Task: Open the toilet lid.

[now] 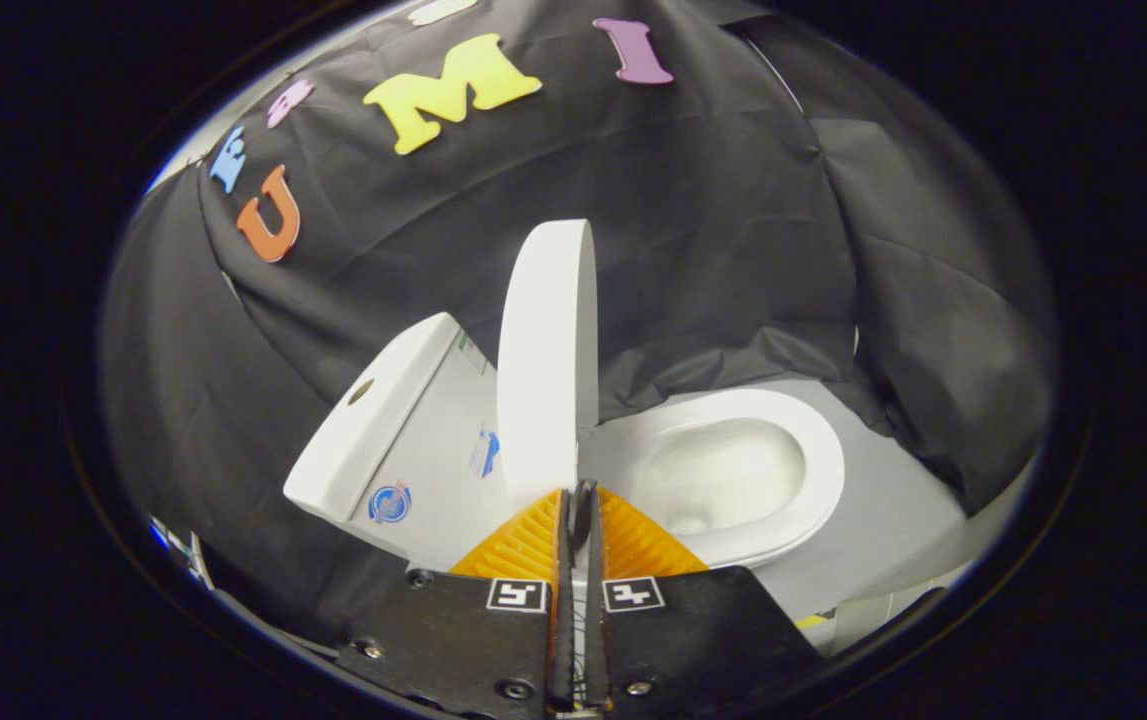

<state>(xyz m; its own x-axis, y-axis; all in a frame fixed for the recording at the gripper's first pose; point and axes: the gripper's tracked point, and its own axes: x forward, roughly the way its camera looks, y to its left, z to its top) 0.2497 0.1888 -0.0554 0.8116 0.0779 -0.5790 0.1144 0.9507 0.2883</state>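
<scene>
One toilet (753, 480) stands on the pale floor (893, 520) of the booth, seen tilted, with black cloth (713, 230) hanging behind and around it. It has one lid (545, 370), one bowl (728, 470) and one tank (373, 420). The lid is raised and stands about upright, edge-on, between the tank on the left and the open bowl on the right. The rim of the bowl is bare and its hollow lies in full sight. The tank carries one round hole on its top face and two small stickers on the side that faces the bowl; what they say is too small to tell.

The tongs (576, 500) sit at the lid's near, lower edge. Their two fingers (533, 540) are drawn together, with only a thin slit left between them, and the tips meet the bottom edge of the lid. Whether a sliver of the lid is pinched in that slit cannot be told. Two square markers show on the tongs' body, one on each side of the slit.
</scene>
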